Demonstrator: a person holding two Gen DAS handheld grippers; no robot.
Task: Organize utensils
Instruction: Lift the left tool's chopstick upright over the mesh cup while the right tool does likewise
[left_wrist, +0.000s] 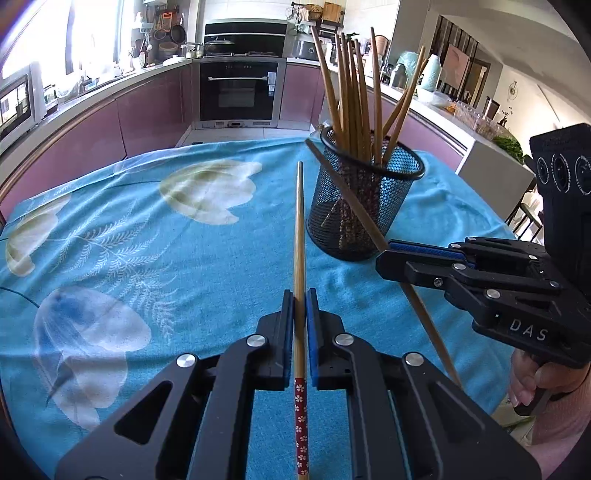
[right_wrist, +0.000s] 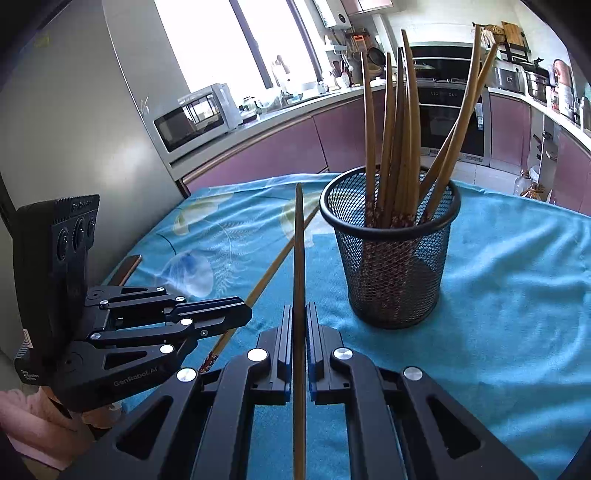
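Note:
My left gripper (left_wrist: 300, 297) is shut on a wooden chopstick (left_wrist: 300, 229) with a red flowered end, which points forward above the blue cloth. To its right, my right gripper (left_wrist: 386, 254) is shut on a second chopstick (left_wrist: 343, 195) that slants across the front of the black mesh cup (left_wrist: 364, 221). In the right wrist view my right gripper (right_wrist: 299, 312) clamps its chopstick (right_wrist: 298, 251) upright in the middle. The left gripper (right_wrist: 247, 314) holds the other chopstick (right_wrist: 275, 264) at the lower left. The mesh cup (right_wrist: 391, 266) stands ahead to the right with several chopsticks (right_wrist: 399, 129) in it.
A blue flowered tablecloth (left_wrist: 147, 258) covers the round table. A dark flat object (right_wrist: 129, 267) lies at the table's left edge. Purple kitchen cabinets, an oven (left_wrist: 238, 92), a microwave (right_wrist: 195, 116) and a grey fridge (right_wrist: 92, 110) ring the table. A hand (left_wrist: 532, 380) grips the right tool.

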